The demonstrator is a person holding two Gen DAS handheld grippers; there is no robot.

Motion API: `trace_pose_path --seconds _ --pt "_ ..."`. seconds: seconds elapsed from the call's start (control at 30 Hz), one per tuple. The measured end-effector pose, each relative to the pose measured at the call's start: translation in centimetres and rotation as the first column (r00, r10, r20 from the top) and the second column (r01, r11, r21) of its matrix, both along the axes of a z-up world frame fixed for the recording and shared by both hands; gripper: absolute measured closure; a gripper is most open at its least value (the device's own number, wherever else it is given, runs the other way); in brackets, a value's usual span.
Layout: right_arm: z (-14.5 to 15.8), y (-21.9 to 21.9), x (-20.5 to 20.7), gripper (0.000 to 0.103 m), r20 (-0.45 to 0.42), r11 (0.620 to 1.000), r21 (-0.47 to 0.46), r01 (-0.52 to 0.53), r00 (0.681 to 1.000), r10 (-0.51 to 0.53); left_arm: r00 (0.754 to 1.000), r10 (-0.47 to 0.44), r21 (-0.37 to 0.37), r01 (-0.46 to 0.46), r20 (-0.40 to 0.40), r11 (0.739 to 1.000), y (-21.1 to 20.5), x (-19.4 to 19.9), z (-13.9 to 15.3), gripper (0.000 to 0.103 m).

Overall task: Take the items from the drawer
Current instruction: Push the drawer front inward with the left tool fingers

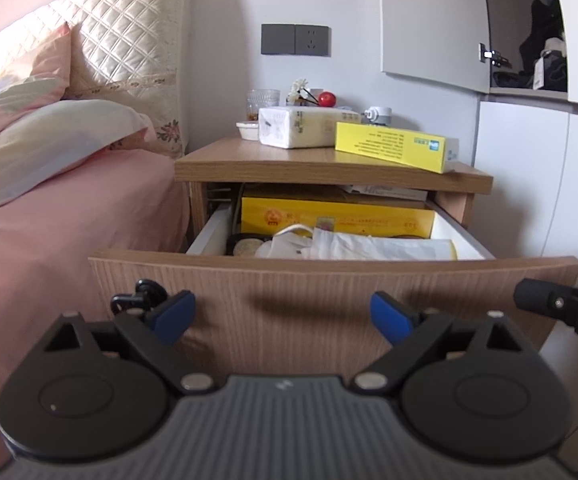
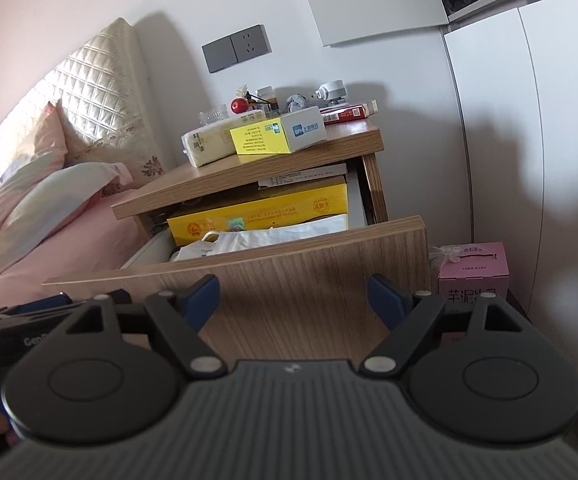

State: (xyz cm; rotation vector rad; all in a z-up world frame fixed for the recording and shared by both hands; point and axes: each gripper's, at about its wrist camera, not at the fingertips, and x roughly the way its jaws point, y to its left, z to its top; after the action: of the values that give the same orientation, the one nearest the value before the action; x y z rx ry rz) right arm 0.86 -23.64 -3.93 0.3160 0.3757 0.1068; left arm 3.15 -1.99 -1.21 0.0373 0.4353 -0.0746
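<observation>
The wooden nightstand drawer (image 1: pixel 329 280) (image 2: pixel 289 264) is pulled open. Inside lie a long yellow box (image 1: pixel 337 216) (image 2: pixel 257 212), a white plastic bag (image 1: pixel 353 246) (image 2: pixel 265 238), a round dark-rimmed item (image 1: pixel 247 245) and papers (image 1: pixel 385 191). My left gripper (image 1: pixel 283 316) is open and empty, in front of the drawer face. My right gripper (image 2: pixel 293 298) is open and empty, also before the drawer face, to the right of the left one (image 2: pixel 29 320).
On the nightstand top (image 1: pixel 289 164) sit a yellow medicine box (image 1: pixel 393 146) (image 2: pixel 277 134), a tissue pack (image 1: pixel 301 126) (image 2: pixel 209 140), a glass, a red ornament and a red box (image 2: pixel 349 113). A bed with pink sheets (image 1: pixel 69 216) is left. A pink carton (image 2: pixel 473 268) stands right.
</observation>
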Motion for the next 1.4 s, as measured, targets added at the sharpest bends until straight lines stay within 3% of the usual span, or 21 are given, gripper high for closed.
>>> trace_pose_path --seconds 0.17,0.73,1.0,1.2,1.4 --pt "-0.2 -0.1 0.7 0.02 -0.022 1.0 -0.003 0.015 1.0 -0.015 1.0 0.007 0.019 -0.007 -0.002 1.0 -0.8 0.4 -0.2 0.008" --pt "-0.2 1.6 2.3 0.017 -0.051 0.987 -0.159 0.023 0.998 -0.032 0.999 0.008 0.014 -0.008 -0.042 1.0 -1.3 2.1 -0.2 0.006" --pt "0.0 1.3 3.5 0.017 -0.059 0.986 -0.164 0.009 0.998 -0.019 0.998 0.005 0.008 -0.005 -0.058 1.0 -1.1 3.6 0.3 0.006" --pt "0.1 0.4 4.8 0.017 -0.056 0.994 -0.11 0.004 0.998 -0.011 0.997 -0.01 -0.003 0.01 -0.079 1.0 -0.6 5.1 0.3 0.006" --pt "0.1 0.8 6.2 0.017 -0.059 0.99 -0.144 0.0 0.998 -0.009 0.997 -0.014 0.027 0.016 -0.077 0.999 -0.9 6.4 0.1 0.003"
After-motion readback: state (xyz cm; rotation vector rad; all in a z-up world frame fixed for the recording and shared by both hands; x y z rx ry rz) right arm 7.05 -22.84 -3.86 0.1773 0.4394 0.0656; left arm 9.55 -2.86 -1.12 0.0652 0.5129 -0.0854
